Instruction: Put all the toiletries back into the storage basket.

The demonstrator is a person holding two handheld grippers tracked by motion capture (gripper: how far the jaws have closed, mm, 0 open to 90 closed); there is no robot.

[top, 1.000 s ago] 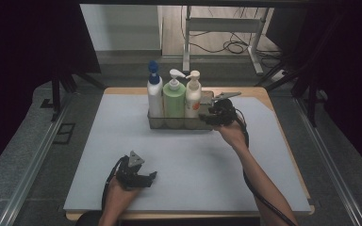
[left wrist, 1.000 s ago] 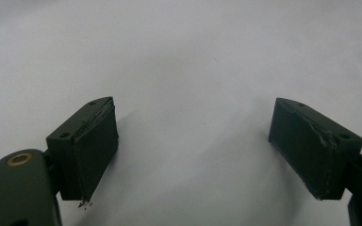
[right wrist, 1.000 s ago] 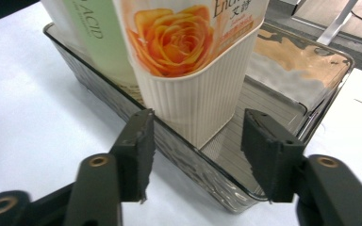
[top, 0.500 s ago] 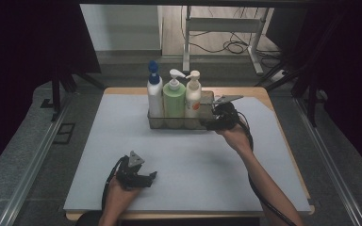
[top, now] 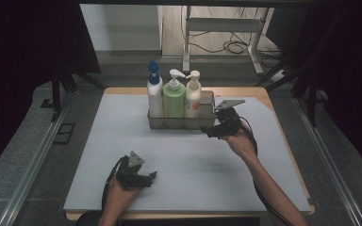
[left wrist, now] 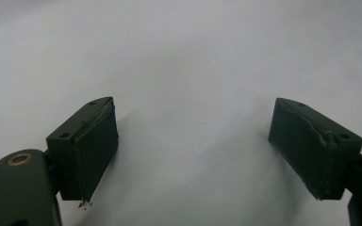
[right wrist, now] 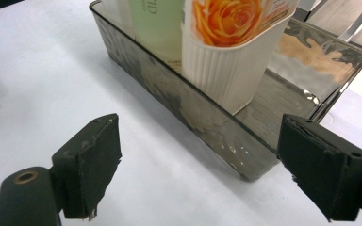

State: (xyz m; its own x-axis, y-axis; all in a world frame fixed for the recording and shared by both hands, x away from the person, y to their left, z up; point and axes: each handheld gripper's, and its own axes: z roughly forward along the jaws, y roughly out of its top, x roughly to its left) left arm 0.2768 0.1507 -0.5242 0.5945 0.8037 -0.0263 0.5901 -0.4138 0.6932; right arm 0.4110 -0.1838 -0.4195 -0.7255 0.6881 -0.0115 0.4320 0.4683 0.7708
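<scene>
Cream bottle [top: 193,100] stands in tray [top: 207,123]; right hand-held gripper [top: 210,132] just opened, empty.

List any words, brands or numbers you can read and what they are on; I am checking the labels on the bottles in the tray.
Green bottle: a few pale letters, cut off by the top edge of the right gripper view, not readable for certain.
Cream bottle: an orange rose picture, with print at its right too small and cropped to read.
White bottle with blue cap: label too small to read.
Tray: no text.
</scene>
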